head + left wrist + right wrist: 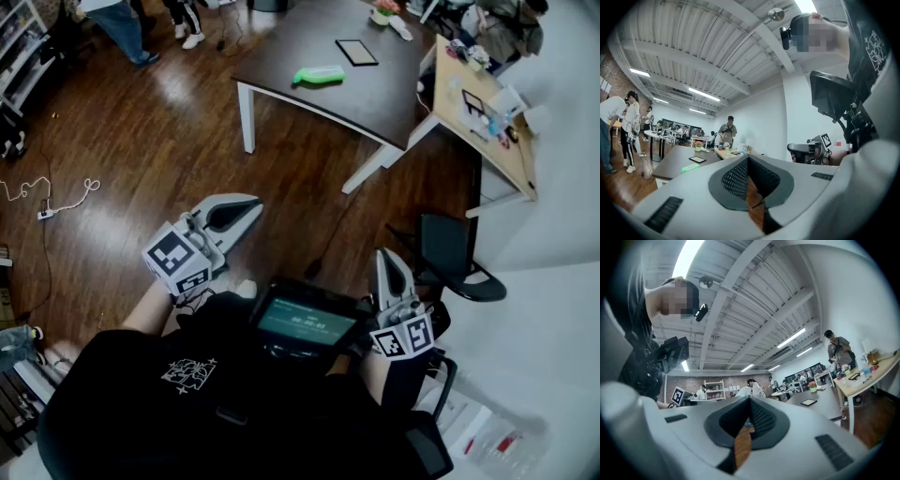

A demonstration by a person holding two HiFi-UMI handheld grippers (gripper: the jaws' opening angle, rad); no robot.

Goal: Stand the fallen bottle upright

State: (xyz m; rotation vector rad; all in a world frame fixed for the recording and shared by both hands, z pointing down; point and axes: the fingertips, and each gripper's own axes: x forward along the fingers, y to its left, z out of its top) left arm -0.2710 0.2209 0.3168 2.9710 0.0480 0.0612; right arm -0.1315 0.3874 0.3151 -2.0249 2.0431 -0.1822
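A green bottle (319, 75) lies on its side on the dark table (375, 94), far ahead of me in the head view. It also shows small and distant in the left gripper view as the green bottle (690, 167) on the dark table (670, 161). My left gripper (251, 204) is held close to my body over the wooden floor, jaws shut and empty. My right gripper (384, 255) is likewise near my chest, shut on nothing. In each gripper's own view, the left gripper (748, 160) and the right gripper (750, 401) have their jaw tips meeting.
A black tablet (356, 52) and a flower pot (384, 11) sit on the dark table. A light wooden desk (487, 131) with clutter stands to the right, a black office chair (450, 258) near my right gripper. A cable (47, 202) lies on the floor; people (122, 23) stand far left.
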